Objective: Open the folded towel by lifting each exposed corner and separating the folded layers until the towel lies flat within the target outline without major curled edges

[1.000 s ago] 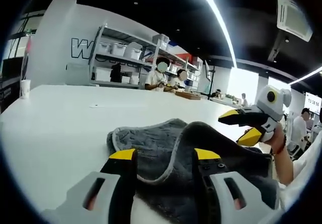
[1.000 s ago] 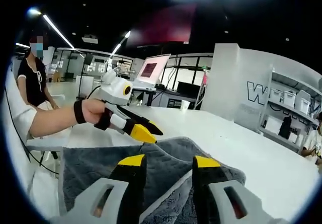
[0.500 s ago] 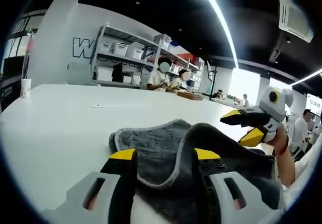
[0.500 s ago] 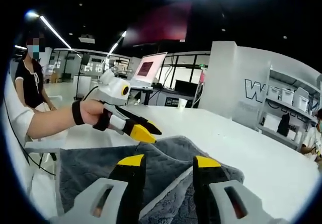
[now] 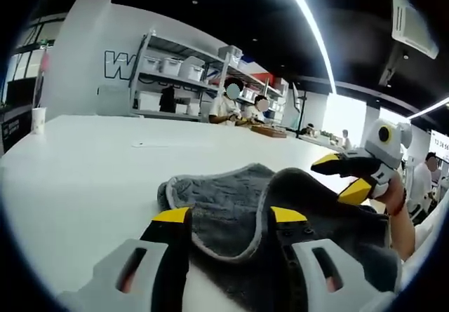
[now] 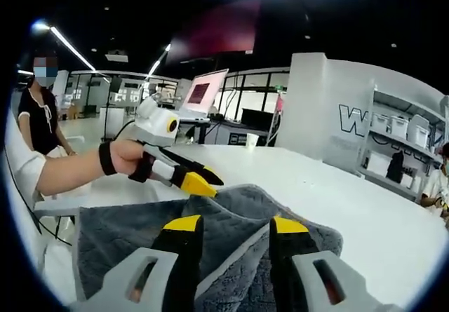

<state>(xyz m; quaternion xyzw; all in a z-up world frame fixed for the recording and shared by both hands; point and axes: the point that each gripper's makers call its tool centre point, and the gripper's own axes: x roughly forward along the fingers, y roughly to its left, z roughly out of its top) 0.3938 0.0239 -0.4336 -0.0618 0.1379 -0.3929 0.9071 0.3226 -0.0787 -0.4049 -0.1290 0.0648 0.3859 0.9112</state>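
Lower centre of frame: towel (image 5: 238, 207), grey, part-folded on tabletop (image 5: 84, 179). Left tongs (image 5: 228, 217), right tongs (image 6: 228, 224): both spread, nothing held. Step: unfolding. Next: pinching raised fold.

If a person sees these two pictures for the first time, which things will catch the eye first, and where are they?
The eye goes first to the grey towel, lying rumpled and partly folded on the white table, with its pale edge curling between the jaws of the left gripper. Next come the yellow jaw tips: the right gripper is open above the towel, and the left one comes in from the left of the right gripper view, held in a hand.
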